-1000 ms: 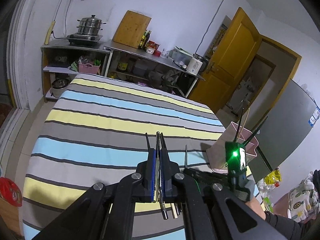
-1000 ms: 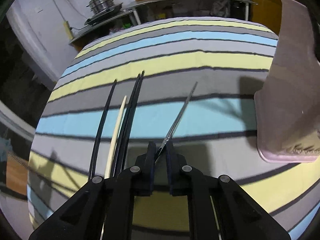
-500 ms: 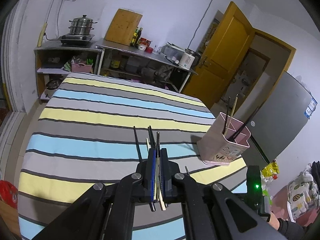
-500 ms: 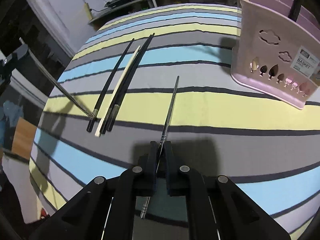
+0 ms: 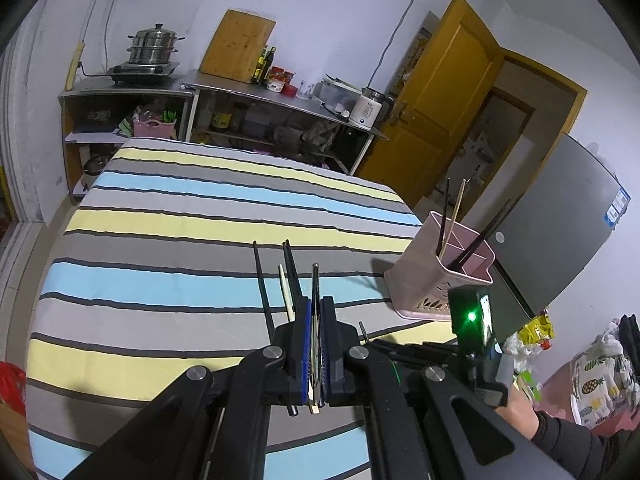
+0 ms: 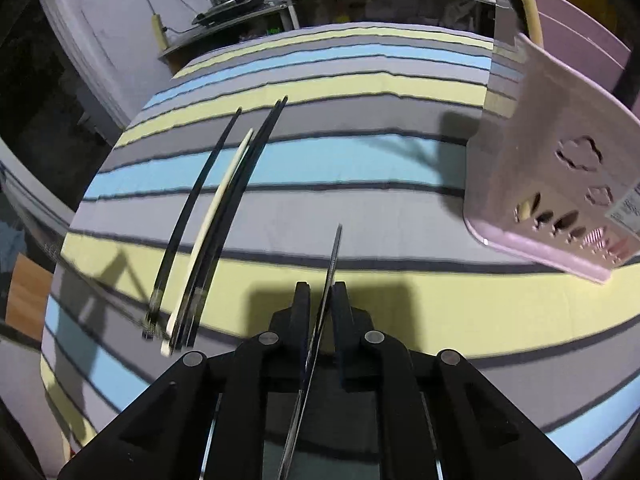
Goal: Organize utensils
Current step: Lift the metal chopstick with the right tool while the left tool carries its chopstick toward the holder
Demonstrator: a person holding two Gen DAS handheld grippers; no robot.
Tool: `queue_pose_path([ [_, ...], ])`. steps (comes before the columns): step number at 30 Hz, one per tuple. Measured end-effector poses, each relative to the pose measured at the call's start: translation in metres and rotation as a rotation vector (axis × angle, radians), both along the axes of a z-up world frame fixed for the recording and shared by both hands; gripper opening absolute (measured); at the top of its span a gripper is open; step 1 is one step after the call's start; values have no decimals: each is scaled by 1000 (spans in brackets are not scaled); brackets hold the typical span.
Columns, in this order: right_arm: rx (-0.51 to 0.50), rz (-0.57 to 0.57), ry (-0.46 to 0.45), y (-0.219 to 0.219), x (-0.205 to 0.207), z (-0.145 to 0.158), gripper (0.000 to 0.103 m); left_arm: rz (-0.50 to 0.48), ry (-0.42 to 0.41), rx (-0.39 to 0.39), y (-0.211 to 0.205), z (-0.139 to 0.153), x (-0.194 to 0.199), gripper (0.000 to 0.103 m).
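1. Left gripper (image 5: 316, 312): jaws closed on a metal chopstick (image 5: 315, 280), which ran forward between the blue pads and poked out past them over the striped tablecloth (image 5: 160, 216). Whether a pale stick seen at the rear of the pads was also clamped could not be told.
2. Right gripper (image 6: 320, 296): jaws closed on a second metal chopstick (image 6: 334, 252), tip pointing far and slightly right; the view was motion-blurred.
3. Loose chopsticks (image 6: 224, 200) on the cloth: 3 black and 1 cream, lying side by side to the left of the right gripper, ends toward the near edge.
4. Pink utensil holder (image 5: 440, 276): stood upright on the right side of the table, divided into compartments, with 2 black sticks and 1 pale stick already leaning inside. In the right wrist view it (image 6: 560, 184) loomed close on the right.
5. Step judged in hand: carrying the held metal sticks to the holder.
6. Handling advice: raise each stick clear of the rim, tip it near vertical, and centre it over 1 compartment before releasing. Deliver the 2 sticks in turn so the grippers do not crowd, and avoid knocking the sticks that lean out of the holder.
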State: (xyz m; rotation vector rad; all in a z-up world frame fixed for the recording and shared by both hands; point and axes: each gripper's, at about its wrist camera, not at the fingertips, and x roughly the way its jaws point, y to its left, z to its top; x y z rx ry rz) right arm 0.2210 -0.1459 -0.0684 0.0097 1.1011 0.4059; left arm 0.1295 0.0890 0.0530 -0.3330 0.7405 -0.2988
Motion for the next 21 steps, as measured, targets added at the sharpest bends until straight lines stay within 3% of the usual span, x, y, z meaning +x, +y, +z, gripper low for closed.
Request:
queue_pose_path([
  [10, -6, 39, 3, 2, 7, 4, 5, -26, -3, 11, -11, 3, 5, 4],
  [21, 121, 43, -157, -27, -29, 79, 5, -69, -59, 37, -33, 32, -2, 4],
])
